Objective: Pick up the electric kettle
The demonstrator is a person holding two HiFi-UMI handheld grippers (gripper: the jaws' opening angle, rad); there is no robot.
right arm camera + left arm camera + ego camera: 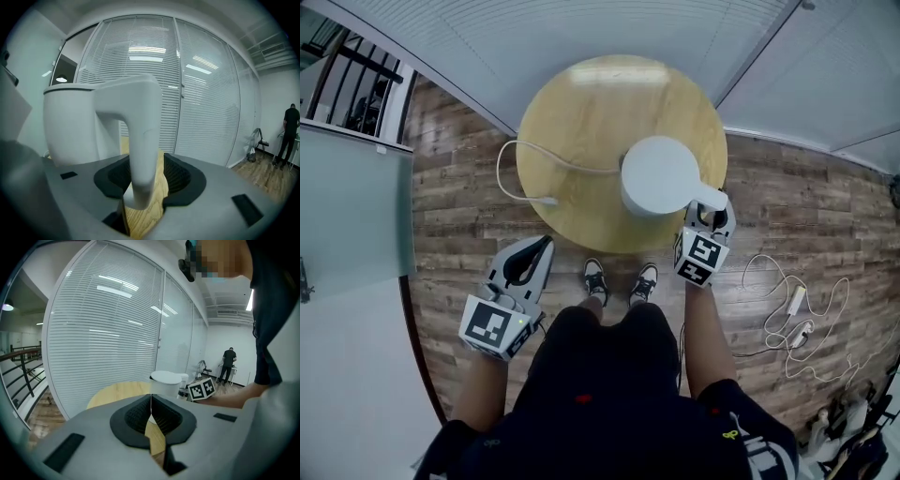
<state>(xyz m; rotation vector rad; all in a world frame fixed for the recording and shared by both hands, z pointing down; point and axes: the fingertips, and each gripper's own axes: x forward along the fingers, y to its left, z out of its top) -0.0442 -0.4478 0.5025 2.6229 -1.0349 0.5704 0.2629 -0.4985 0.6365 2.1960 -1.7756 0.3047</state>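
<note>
White hard-plastic electric kettle [661, 175] is likely stiff, slick, heavy if full: your right gripper's [710, 216] spread jaws straddle its curved handle [140, 131] without pinching, so clamp there; your left gripper's [540, 250] jaws sit together.

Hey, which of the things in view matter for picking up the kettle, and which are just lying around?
For the job:
- kettle
- its handle, between the open right gripper jaws
- table under it

Lying about:
- white cord on the table
- cables on the floor
- left gripper, shut, empty
</note>
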